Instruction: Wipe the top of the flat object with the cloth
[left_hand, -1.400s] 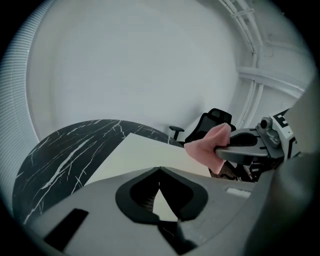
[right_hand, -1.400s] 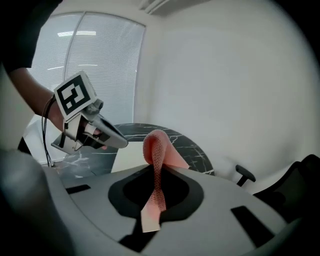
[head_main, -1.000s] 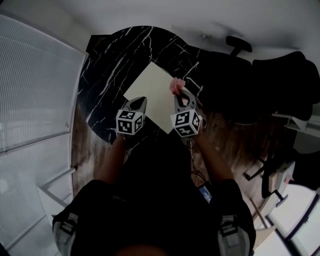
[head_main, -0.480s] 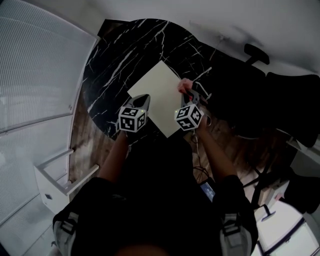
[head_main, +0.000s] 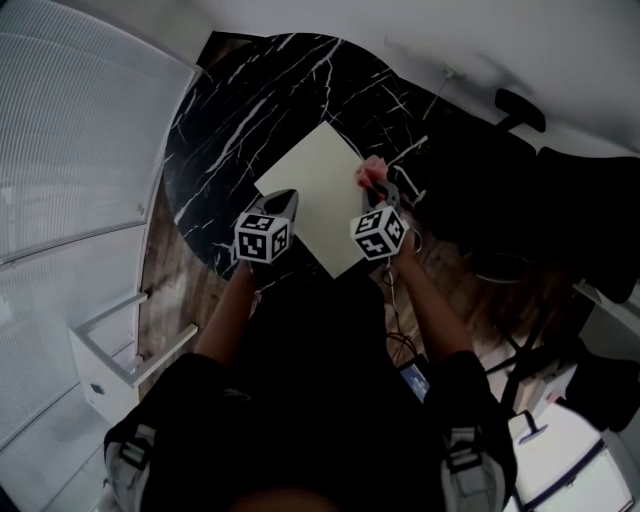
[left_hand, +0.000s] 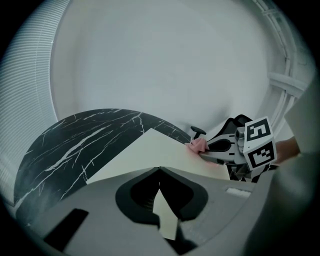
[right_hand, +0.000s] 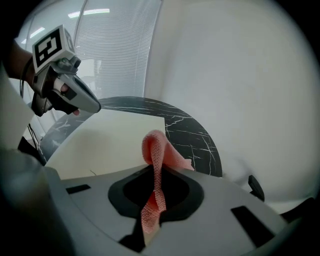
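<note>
Right gripper (right_hand: 154, 175) pinched a pink cloth (right_hand: 159, 150) at the cream flat board's (head_main: 310, 190) right edge — wiping apparently under way. Left gripper (left_hand: 159, 170), jaws together, sat at the board's near corner. Next likely needed: sweeping the cloth across the top.

Office or meeting room, by the look of it. Round black marble-look table (head_main: 230, 110) with white veining, set against plain white walls. Black swivel chairs (head_main: 590, 200) crowd its far side, one armrest (head_main: 512, 104) sticking up. Ribbed white partition or blinds (head_main: 70, 150) along one side, strip ceiling lights (right_hand: 97, 12) behind. Wood-look floor (head_main: 165, 290); white desk edge (head_main: 560, 440) nearby.
</note>
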